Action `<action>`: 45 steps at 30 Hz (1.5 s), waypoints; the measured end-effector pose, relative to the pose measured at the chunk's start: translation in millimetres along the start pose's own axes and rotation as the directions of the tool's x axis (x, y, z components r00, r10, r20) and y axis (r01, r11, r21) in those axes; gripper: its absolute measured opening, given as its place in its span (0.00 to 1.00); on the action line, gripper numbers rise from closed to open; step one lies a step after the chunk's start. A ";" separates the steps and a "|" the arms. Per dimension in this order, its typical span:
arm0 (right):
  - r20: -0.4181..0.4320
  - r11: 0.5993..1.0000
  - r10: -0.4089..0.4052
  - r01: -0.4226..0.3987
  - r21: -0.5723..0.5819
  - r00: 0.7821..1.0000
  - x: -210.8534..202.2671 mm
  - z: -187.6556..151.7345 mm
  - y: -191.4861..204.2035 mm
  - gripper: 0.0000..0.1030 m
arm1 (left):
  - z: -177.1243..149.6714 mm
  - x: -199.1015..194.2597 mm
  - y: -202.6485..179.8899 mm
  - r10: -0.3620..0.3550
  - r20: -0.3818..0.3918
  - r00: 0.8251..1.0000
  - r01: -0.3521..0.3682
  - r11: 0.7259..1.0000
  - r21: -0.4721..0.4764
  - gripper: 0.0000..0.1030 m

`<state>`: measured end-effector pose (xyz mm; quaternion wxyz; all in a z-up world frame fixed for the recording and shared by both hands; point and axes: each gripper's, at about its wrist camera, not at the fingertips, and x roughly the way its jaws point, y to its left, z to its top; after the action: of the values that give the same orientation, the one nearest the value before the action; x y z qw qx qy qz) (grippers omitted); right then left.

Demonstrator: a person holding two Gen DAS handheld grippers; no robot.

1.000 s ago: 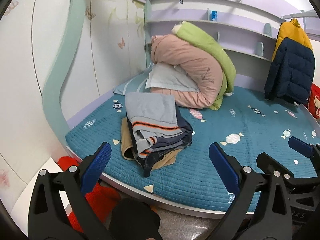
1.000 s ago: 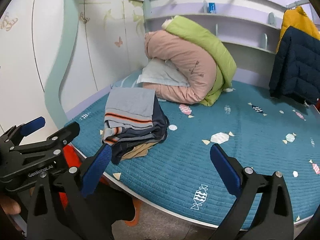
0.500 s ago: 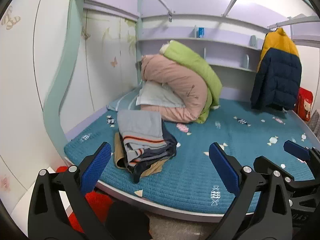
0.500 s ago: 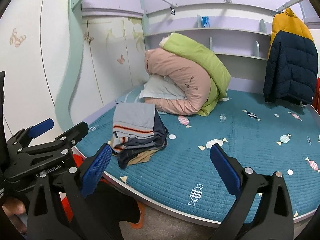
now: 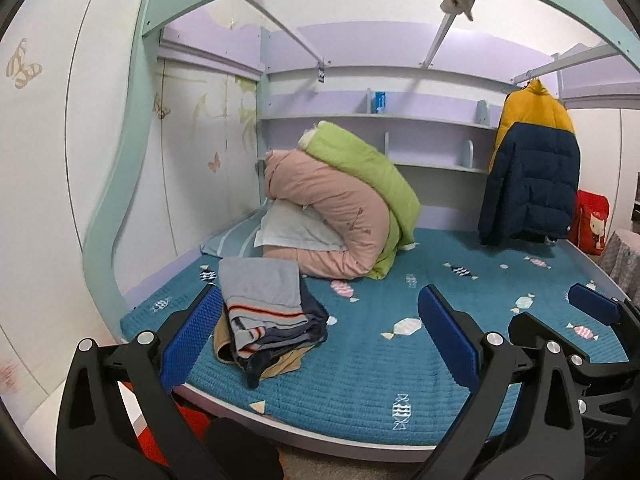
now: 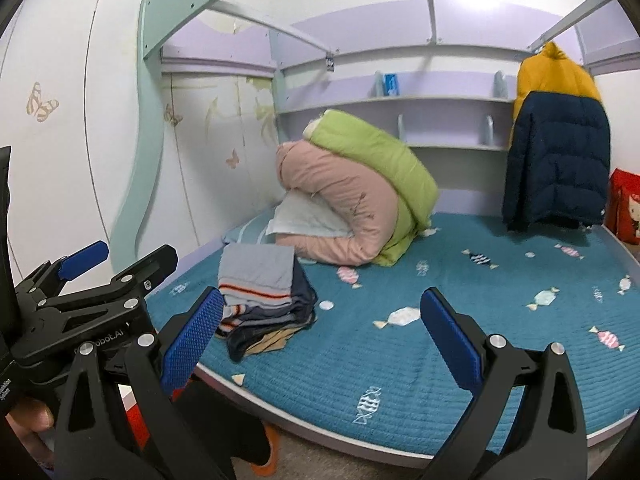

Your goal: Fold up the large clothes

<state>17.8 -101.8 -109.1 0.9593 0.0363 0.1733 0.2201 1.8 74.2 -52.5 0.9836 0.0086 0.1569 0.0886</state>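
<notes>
Pulling back from the bed [image 5: 360,384] now, both views taking in more of the bunk frame overhead than a second ago, the stack [image 5: 264,316] sitting smaller and further off. Left gripper [image 5: 316,336] wide open, nothing between the blue pads [image 5: 188,336]. Right gripper [image 6: 320,332] the same: spread wide, empty, held beside the left one and off the mattress edge. Folded stack lying near the front left corner of the bed, grey piece with an orange stripe on top, darker and tan layers under it, a dark corner trailing toward the edge. Not touched by either tool. Rolled quilt [image 5: 344,216] behind it by the wall, jacket [image 5: 532,176] hanging at the far right, well apart from the stack.

Reads like a retreat after a finished fold: pile looks tidy enough, hands free, rest of the mattress bare. Probably off to fetch another garment, or simply done. Worth watching that trailing corner, which could drag the lower layers out if snagged.
</notes>
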 end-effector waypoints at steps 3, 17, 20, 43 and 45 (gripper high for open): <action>0.026 1.000 -0.021 0.021 0.004 0.999 -7.7 -0.1 -5.2 0.93 | 2.7 -4.4 -7.8 -0.005 0.023 1.000 0.004 1.000 0.015 0.95; 0.067 0.997 -0.067 0.065 0.036 0.995 -19.4 -0.6 -20.2 0.93 | 9.8 -10.0 -27.9 -0.028 0.054 0.998 0.025 0.998 0.051 0.95; 0.068 0.997 -0.069 0.066 0.038 0.995 -19.2 -0.3 -21.1 0.93 | 9.7 -9.7 -28.6 -0.027 0.054 0.998 0.025 0.998 0.052 0.95; 0.055 0.997 -0.065 0.063 0.046 0.996 -14.7 1.4 -15.4 0.93 | 9.5 -6.3 -31.7 -0.005 0.055 0.998 0.001 0.998 0.067 0.95; 0.053 0.997 -0.063 0.061 0.048 0.997 -13.5 1.3 -15.9 0.93 | 8.4 -5.5 -30.6 -0.003 0.053 0.999 -0.001 0.998 0.068 0.95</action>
<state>13.3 -121.9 -106.0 0.9689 0.0591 0.1531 0.1851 4.5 43.2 -44.1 0.9866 0.0441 0.1335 0.0825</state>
